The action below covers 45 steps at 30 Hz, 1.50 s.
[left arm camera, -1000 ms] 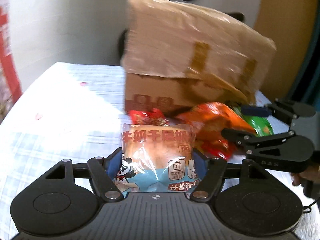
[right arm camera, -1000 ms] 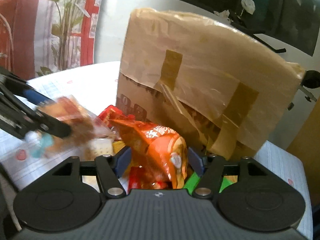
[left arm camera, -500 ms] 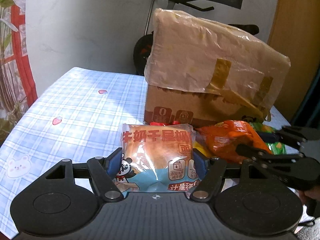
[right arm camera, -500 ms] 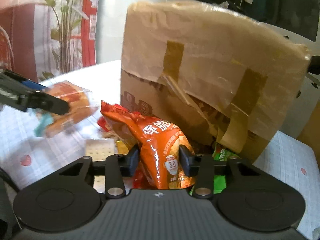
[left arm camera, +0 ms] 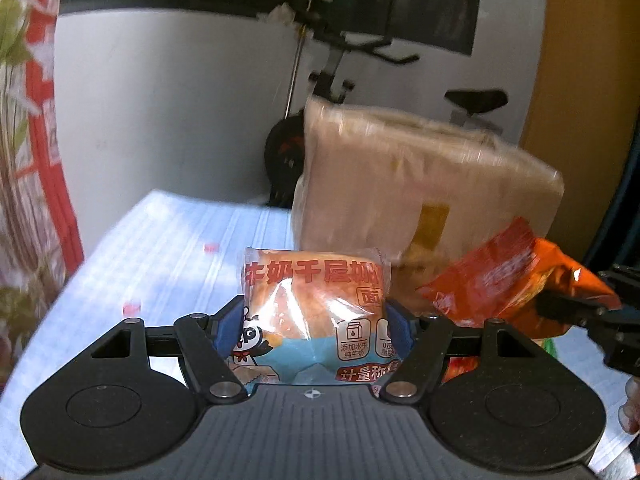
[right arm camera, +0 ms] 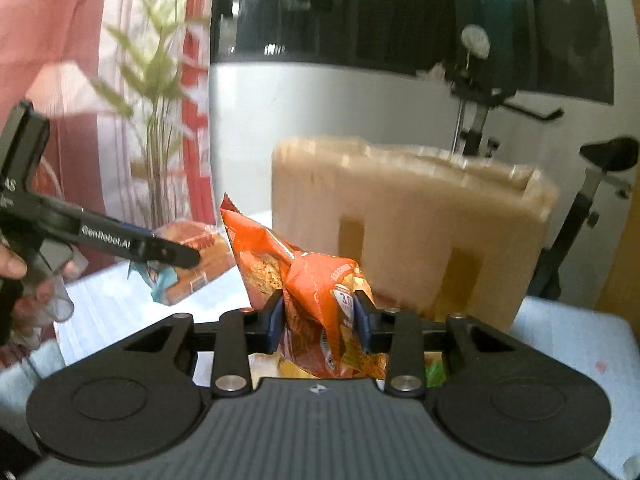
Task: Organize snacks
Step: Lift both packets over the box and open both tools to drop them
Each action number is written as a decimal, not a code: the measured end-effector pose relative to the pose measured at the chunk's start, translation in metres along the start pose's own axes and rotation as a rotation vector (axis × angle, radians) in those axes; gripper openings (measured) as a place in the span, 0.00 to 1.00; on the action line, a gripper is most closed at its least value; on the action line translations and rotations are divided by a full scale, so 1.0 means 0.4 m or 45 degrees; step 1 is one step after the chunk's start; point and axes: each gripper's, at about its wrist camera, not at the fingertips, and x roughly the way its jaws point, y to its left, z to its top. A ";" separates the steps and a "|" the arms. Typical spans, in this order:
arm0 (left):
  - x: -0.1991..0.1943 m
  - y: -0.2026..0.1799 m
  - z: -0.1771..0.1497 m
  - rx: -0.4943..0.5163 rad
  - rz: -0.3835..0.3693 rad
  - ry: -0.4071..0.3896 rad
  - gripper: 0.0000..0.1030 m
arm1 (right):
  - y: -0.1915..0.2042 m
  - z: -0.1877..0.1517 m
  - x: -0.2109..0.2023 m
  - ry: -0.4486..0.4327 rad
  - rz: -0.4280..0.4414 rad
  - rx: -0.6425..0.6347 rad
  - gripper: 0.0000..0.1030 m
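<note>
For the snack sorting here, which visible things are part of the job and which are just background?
Job:
- bread pack, pinched in the left gripper
- orange bag, the right gripper closing on it
- cardboard box
- green packet

Background:
- exercise bike
- plant
- tablecloth

Bread packet (left arm camera: 316,312) left of chip bag (left arm camera: 512,284), cardboard box (left arm camera: 424,188) behind both, above table (left arm camera: 168,248).
</note>
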 end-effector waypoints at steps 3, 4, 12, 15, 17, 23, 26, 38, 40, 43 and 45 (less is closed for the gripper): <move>-0.023 -0.011 0.052 0.017 -0.022 -0.071 0.72 | -0.017 0.052 -0.033 -0.083 -0.008 0.019 0.36; -0.031 -0.016 0.071 0.024 -0.031 -0.097 0.72 | -0.024 0.073 -0.044 -0.117 -0.011 0.022 0.36; -0.040 -0.081 0.239 0.112 -0.082 -0.274 0.72 | -0.102 0.240 -0.046 -0.309 -0.084 0.016 0.36; -0.012 -0.116 0.299 0.165 -0.094 -0.316 0.72 | -0.145 0.285 -0.002 -0.315 -0.124 0.024 0.36; 0.025 -0.142 0.332 0.178 -0.096 -0.318 0.72 | -0.179 0.297 0.038 -0.294 -0.161 0.039 0.36; 0.157 -0.200 0.387 0.167 -0.102 -0.260 0.72 | -0.265 0.286 0.153 -0.211 -0.226 0.119 0.36; 0.206 -0.217 0.393 0.179 -0.096 -0.221 0.72 | -0.298 0.262 0.193 -0.167 -0.245 0.183 0.36; 0.262 -0.174 0.371 0.074 -0.119 -0.131 0.83 | -0.330 0.207 0.199 -0.055 -0.265 0.234 0.53; 0.245 -0.169 0.355 0.093 -0.113 -0.135 0.83 | -0.327 0.203 0.182 -0.053 -0.250 0.231 0.53; 0.211 -0.158 0.337 0.116 -0.112 -0.148 0.82 | -0.319 0.192 0.153 -0.057 -0.230 0.221 0.53; 0.186 -0.148 0.330 0.121 -0.105 -0.162 0.82 | -0.311 0.184 0.130 -0.070 -0.214 0.215 0.58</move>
